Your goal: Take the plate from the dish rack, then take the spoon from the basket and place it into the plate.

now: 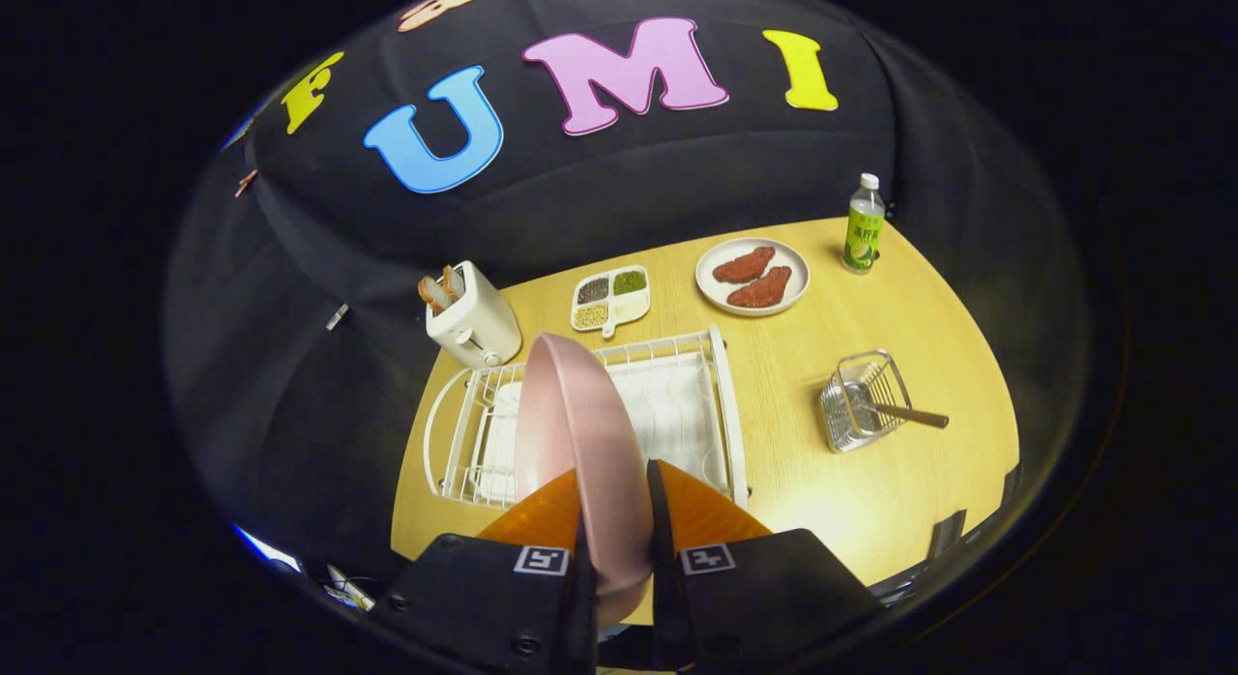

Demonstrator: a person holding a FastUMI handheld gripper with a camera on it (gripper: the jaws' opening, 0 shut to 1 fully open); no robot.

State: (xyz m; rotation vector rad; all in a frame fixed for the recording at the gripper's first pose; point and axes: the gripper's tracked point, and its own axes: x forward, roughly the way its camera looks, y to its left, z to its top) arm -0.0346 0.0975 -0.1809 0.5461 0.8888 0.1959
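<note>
We see gripper (615, 482) clamping smooth pink round plate (580, 433) edge-on, above white wire dish rack (721, 395); wooden-handled spoon (904, 414) in metal mesh basket (861, 399).

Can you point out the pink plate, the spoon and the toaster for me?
pink plate (571, 414), gripper view, on its back face, held edge-on between the fingers.
spoon (914, 416), gripper view, on its handle sticking out of the basket.
toaster (476, 325), gripper view, on its white side.

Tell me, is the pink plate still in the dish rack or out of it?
Out. The hand-held gripper is shut on the pink plate, holding it on edge above the white dish rack.
</note>
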